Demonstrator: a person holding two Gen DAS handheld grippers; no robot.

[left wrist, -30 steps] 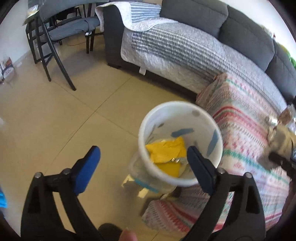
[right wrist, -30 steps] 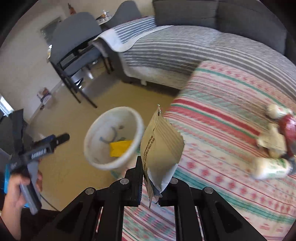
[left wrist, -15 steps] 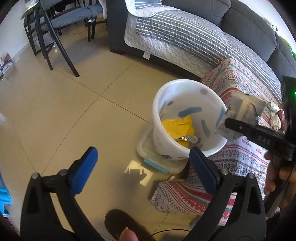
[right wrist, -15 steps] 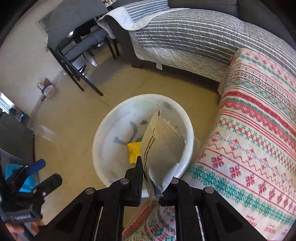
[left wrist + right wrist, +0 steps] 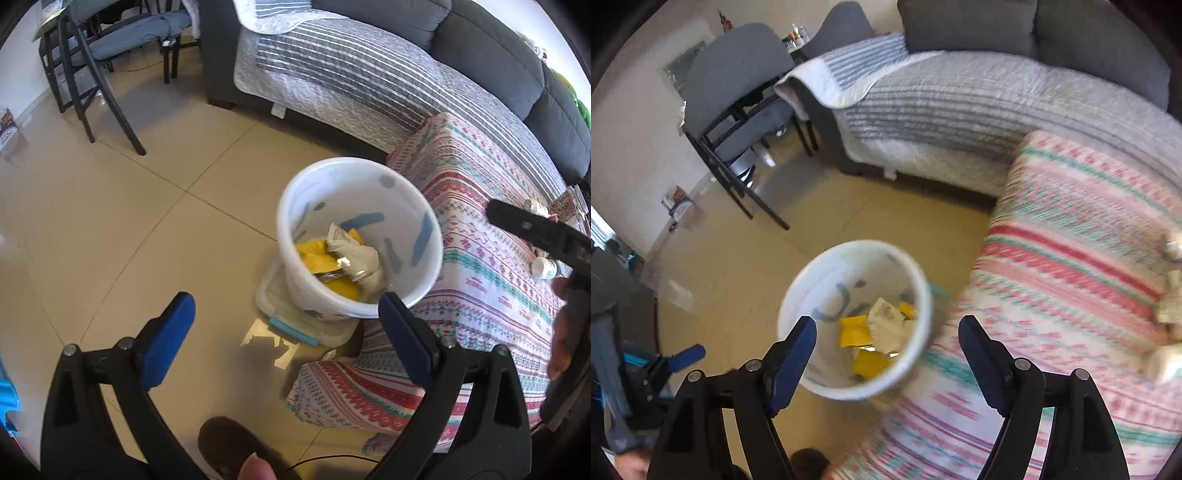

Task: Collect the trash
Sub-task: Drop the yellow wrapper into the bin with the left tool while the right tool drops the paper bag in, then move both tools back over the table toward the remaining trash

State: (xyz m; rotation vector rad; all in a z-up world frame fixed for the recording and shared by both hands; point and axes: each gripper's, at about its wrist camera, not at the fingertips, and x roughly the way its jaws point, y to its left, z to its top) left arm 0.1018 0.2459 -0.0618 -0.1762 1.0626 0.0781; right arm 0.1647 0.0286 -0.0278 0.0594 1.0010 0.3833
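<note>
A white bin [image 5: 360, 236] stands on the floor beside a table under a patterned cloth [image 5: 491, 280]. A beige pouch [image 5: 354, 258] lies in it on yellow wrappers [image 5: 317, 258]. My left gripper [image 5: 286, 325] is open and empty, near the bin's front rim. My right gripper [image 5: 886, 349] is open and empty above the bin [image 5: 855, 321], with the pouch [image 5: 886, 326] below it. Small bottles [image 5: 543, 267] and other trash [image 5: 1171, 306] lie on the cloth.
A grey sofa with a striped quilt [image 5: 351, 81] runs along the back. Black chairs [image 5: 103, 55] stand at the far left. A clear box lid [image 5: 295, 321] lies under the bin. A foot [image 5: 229, 446] is near the bottom edge.
My right gripper opened and let go of the beige pouch, which now lies in the bin. The right gripper pulled back toward the table. The left gripper stayed open.
</note>
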